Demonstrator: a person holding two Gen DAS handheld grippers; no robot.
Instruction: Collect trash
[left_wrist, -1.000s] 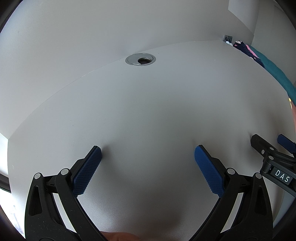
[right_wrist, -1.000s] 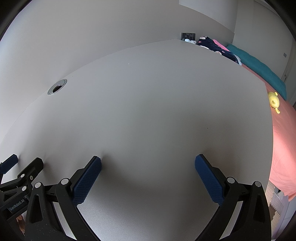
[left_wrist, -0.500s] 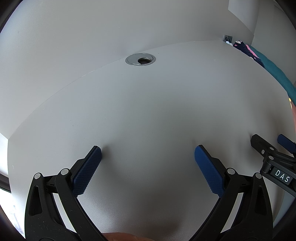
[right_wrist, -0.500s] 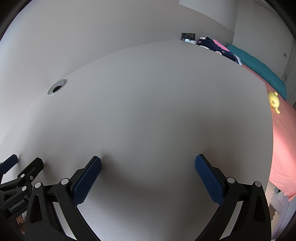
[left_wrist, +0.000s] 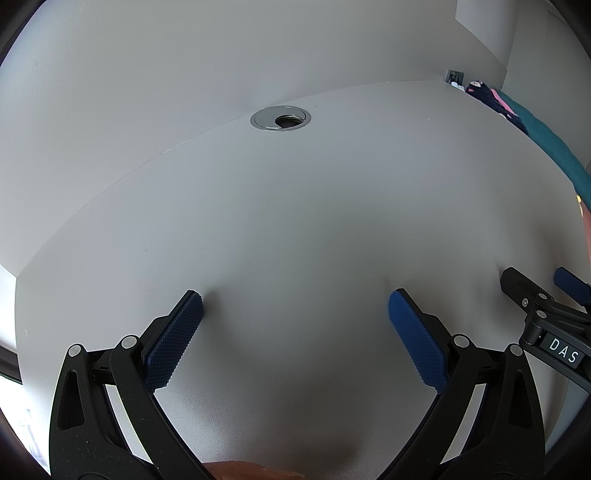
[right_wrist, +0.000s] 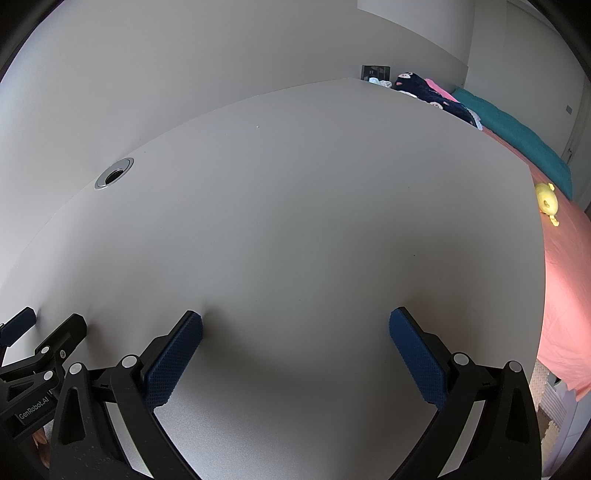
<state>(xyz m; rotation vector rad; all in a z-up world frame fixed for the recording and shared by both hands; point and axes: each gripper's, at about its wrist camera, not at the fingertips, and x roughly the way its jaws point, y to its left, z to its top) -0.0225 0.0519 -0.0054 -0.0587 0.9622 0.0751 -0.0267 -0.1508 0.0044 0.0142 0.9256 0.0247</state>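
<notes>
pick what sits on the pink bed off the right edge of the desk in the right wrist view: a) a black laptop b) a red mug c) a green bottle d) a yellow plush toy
D: a small yellow plush toy lies on the pink bedspread beyond the desk edge; no mug, laptop or bottle shows there.

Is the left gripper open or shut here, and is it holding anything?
Open and empty: the left gripper has its blue pads spread wide, with only bare desk between them.
</notes>
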